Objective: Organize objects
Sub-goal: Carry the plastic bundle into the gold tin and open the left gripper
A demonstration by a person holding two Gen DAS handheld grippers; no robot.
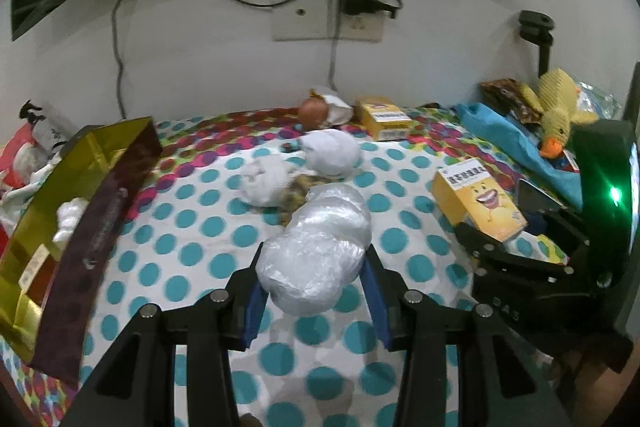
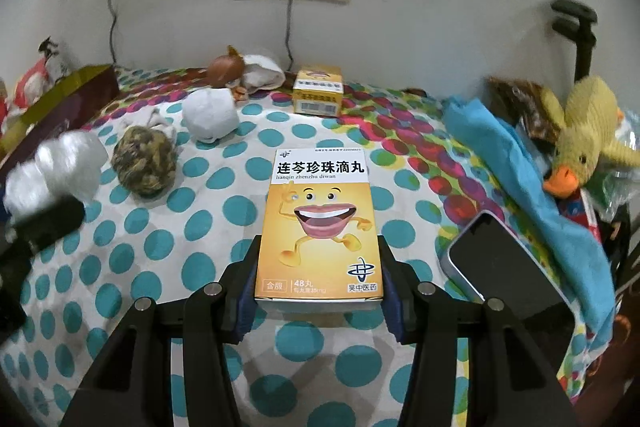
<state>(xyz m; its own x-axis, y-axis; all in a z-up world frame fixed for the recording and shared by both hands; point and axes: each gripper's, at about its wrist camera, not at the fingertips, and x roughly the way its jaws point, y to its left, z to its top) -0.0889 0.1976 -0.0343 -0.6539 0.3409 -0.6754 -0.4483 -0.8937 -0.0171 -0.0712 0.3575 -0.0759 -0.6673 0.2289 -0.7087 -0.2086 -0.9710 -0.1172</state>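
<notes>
The left gripper grasps a white plastic bundle — lifted off the dotted cloth. The right gripper clamps the yellow box.

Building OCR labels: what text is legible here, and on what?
"连芩珍珠滴丸", held yellow box, top
"lianqin zhenzhu diwan", under it
"48丸", bottom left
"合服", beside it, fuzzy
"吴中医药", bottom right
Fine print at top edge and under "48丸": too small
Far yellow box, barcode and label: blurred

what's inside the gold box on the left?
Left wrist view: the open gold box shows something white and crumpled inside and a small pale label or card nearer the camera. Its dark side wall hides the rest.
</notes>
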